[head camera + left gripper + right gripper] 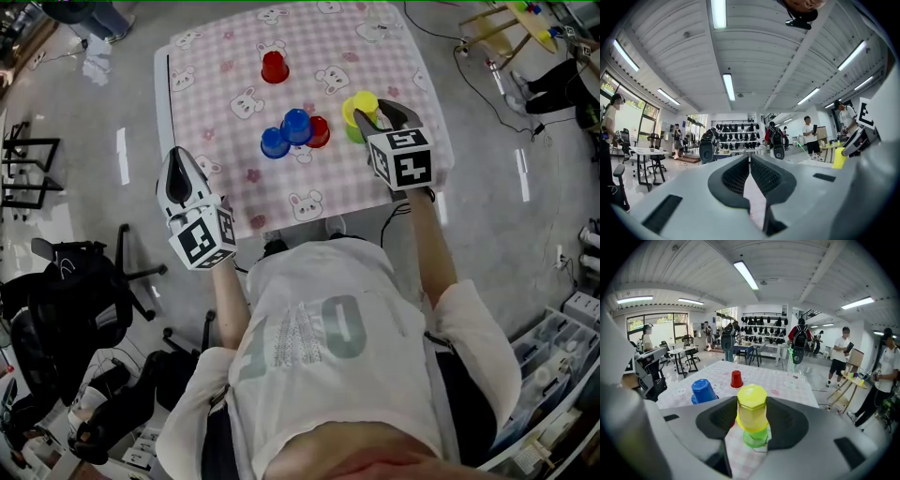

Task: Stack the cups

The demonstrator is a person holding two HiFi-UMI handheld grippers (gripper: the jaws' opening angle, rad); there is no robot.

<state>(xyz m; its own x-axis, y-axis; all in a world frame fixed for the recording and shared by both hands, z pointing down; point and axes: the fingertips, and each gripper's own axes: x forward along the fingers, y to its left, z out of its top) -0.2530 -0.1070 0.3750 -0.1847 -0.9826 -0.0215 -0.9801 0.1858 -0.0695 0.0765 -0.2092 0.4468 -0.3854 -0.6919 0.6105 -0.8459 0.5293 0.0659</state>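
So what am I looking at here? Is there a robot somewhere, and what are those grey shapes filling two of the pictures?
There is no robot. A person stands at a table with a two-jawed tool, a hand-held gripper, in each hand; each one carries a cube with square markers. The head view comes from a camera on the person's head, looking down. The other two pictures come from cameras riding on the grippers, so the grey shapes are each gripper's own jaws.

Upturned cups stand on the pink bunny-print cloth: a lone red cup, then a cluster of two blue cups and a second red cup.

The right hand-held gripper looks closed on a yellow cup, which sits over a green cup. The left hand-held gripper is shut and empty, near the table's left edge.
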